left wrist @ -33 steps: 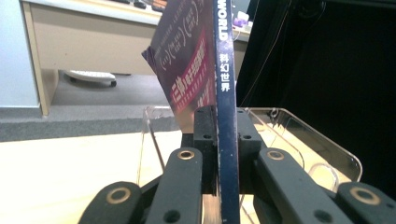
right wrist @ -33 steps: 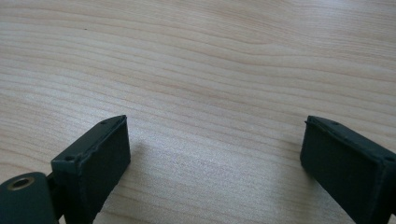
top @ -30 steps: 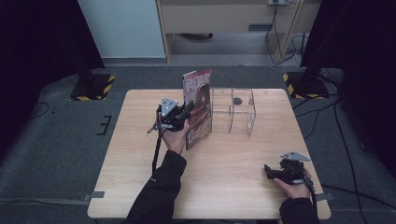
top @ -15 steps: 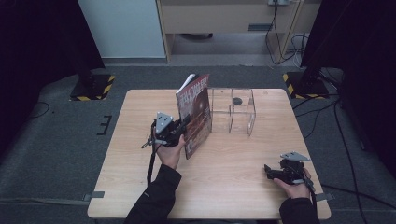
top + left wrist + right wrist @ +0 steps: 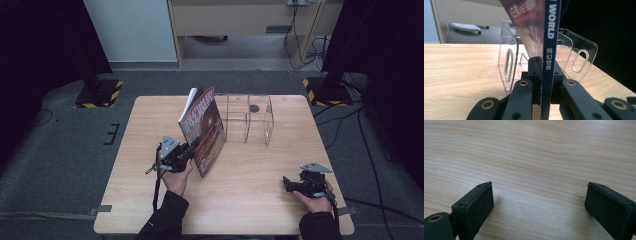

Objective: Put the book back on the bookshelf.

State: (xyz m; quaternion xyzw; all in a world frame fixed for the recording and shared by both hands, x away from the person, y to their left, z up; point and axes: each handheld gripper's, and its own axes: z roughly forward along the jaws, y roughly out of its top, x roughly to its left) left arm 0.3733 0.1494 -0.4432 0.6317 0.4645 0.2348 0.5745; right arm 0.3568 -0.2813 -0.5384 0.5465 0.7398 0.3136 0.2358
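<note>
A magazine [image 5: 204,127] with a dark red cover stands tilted on its edge, left of a clear acrylic rack [image 5: 248,119]. My left gripper [image 5: 190,149] is shut on the magazine's lower spine; in the left gripper view the blue spine [image 5: 551,40] runs up between the jaws, and the clear rack [image 5: 509,62] stands behind it. My right gripper [image 5: 287,183] rests low over the table at the front right, open with bare wood between its fingers [image 5: 475,205].
The wooden table [image 5: 150,115] has bare room to the left and in front of the rack. A small dark round object [image 5: 254,107] lies behind the rack. Dark stands with yellow-black feet [image 5: 100,95] sit on the floor beyond the table.
My left gripper has drawn the magazine away from the rack, toward the front left and lower, and the magazine now leans more. The right gripper has stayed put.
</note>
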